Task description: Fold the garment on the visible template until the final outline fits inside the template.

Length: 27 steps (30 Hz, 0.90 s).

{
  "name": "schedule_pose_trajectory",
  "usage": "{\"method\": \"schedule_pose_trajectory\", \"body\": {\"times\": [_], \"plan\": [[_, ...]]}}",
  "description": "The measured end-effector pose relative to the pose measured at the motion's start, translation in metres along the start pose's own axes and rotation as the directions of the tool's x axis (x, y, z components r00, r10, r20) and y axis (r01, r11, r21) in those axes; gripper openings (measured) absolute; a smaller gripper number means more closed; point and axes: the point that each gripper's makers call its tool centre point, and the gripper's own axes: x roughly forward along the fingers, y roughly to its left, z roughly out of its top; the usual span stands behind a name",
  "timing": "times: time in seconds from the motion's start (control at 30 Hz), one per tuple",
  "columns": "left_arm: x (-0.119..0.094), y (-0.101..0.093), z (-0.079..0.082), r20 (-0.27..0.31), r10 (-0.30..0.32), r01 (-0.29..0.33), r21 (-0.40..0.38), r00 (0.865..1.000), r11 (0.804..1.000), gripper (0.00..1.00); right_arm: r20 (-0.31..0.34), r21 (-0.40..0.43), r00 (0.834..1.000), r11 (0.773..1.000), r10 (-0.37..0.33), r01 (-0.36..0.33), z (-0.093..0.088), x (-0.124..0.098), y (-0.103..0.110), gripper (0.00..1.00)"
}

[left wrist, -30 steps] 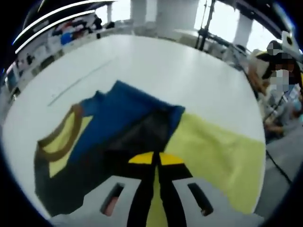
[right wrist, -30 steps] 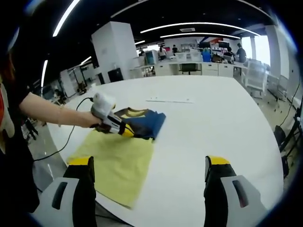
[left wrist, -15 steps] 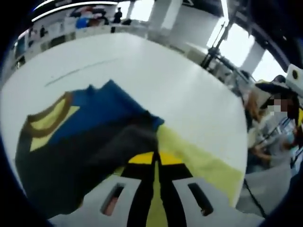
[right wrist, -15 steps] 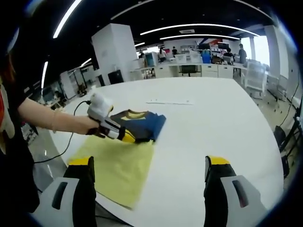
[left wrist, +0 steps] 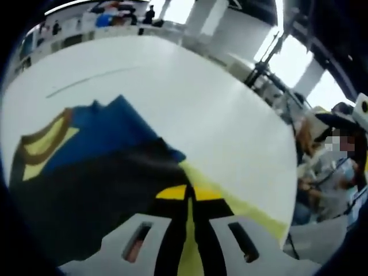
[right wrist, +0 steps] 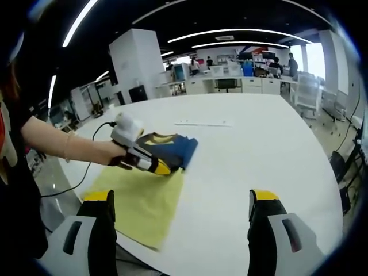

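On a white desk (right wrist: 259,155) a folded blue shirt (right wrist: 172,148) lies on the far edge of a yellow mat (right wrist: 138,201), where the left tool (right wrist: 163,168), jaws pressed together, pinches its dark near edge, while the right tool (right wrist: 181,230) hovers spread wide, holding nothing.

Garment (left wrist: 109,149): blue body, dark grey to black panel on the near side, yellow neck patch edged with a brown collar band. Template (right wrist: 138,198): plain pale yellow. Table (right wrist: 259,149): plain white. Left gripper (left wrist: 188,198) and right gripper (right wrist: 179,230): black jaws with yellow tips on light grey bodies.
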Motion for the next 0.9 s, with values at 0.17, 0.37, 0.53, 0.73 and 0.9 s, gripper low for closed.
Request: {"method": "schedule_pose_trajectory", "body": {"times": [0.17, 0.37, 0.53, 0.73, 0.9], "plan": [[0.003, 0.002, -0.005, -0.018, 0.002, -0.002, 0.004, 1.000, 1.000, 0.00, -0.003, 0.003, 1.000, 1.000, -0.001, 0.001, -0.002, 0.001, -0.001, 0.96], [0.006, 0.001, -0.010, -0.043, 0.005, -0.005, 0.012, 0.999, 1.000, 0.00, -0.005, 0.005, 1.000, 1.000, 0.003, -0.003, -0.003, 0.003, 0.000, 0.96], [0.009, 0.002, -0.011, -0.055, 0.004, -0.004, 0.015, 0.998, 1.000, 0.00, -0.007, 0.006, 1.000, 1.000, 0.003, -0.003, -0.003, 0.004, 0.000, 0.96], [0.013, 0.001, -0.011, -0.051, 0.003, -0.002, 0.033, 0.999, 0.999, 0.00, -0.013, 0.006, 1.000, 1.000, 0.002, -0.002, -0.004, 0.004, -0.001, 0.96], [0.013, 0.001, -0.010, -0.054, 0.001, 0.002, 0.045, 0.999, 0.999, 0.00, -0.014, 0.004, 1.000, 1.000, 0.002, -0.002, -0.004, 0.005, -0.001, 0.96]]}}
